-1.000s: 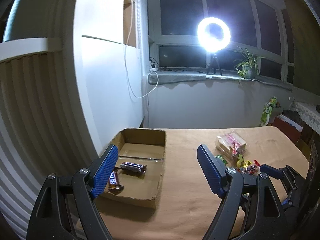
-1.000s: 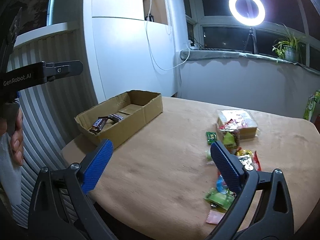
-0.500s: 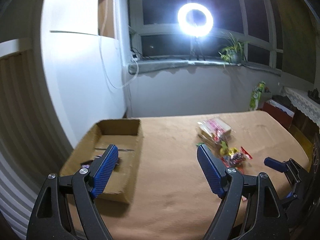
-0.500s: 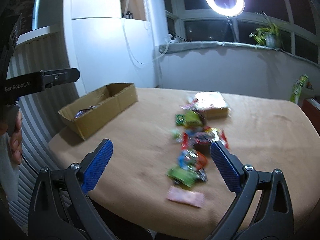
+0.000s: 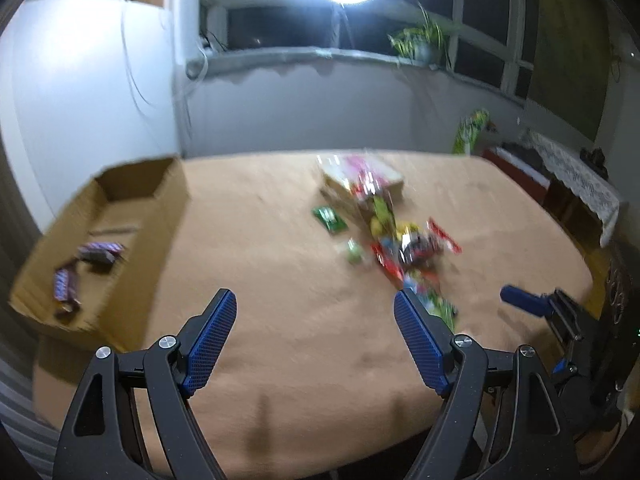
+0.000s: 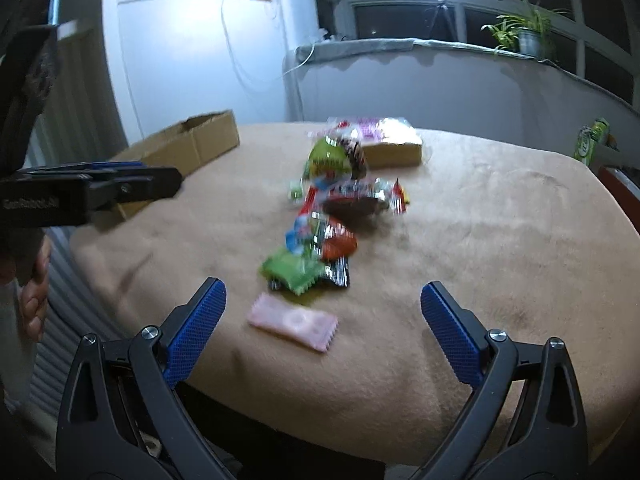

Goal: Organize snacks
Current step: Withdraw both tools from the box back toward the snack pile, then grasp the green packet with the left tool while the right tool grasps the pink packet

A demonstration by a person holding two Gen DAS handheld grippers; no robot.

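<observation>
Nearest the right gripper [image 6: 323, 330], the pink wafer-like packet [image 6: 293, 326] lies flat and alone close to the near edge of the table [image 6: 500, 240], just apart from the heap of snack packets [image 6: 332, 208] that runs from there toward the far edge. It looks light, thin and crinkly, so the film would probably slide on the pads and buckle if squeezed hard; pinching across its short width near the middle seems safest. The green packet [image 6: 292, 270] beside it overlaps a dark wrapper, so lifting it may drag its neighbour. At the far end of the heap, a clear bag [image 6: 384, 140] on a tan block looks bulkier and stiffer.

Both grippers hang above the near edge with jaws spread wide and nothing between them, the left gripper [image 5: 315, 336] facing bare cloth. The cardboard box [image 5: 168, 200] sits at the far left corner, with two chocolate bars [image 5: 84, 268] inside. Motion blur hides most of the labels.
</observation>
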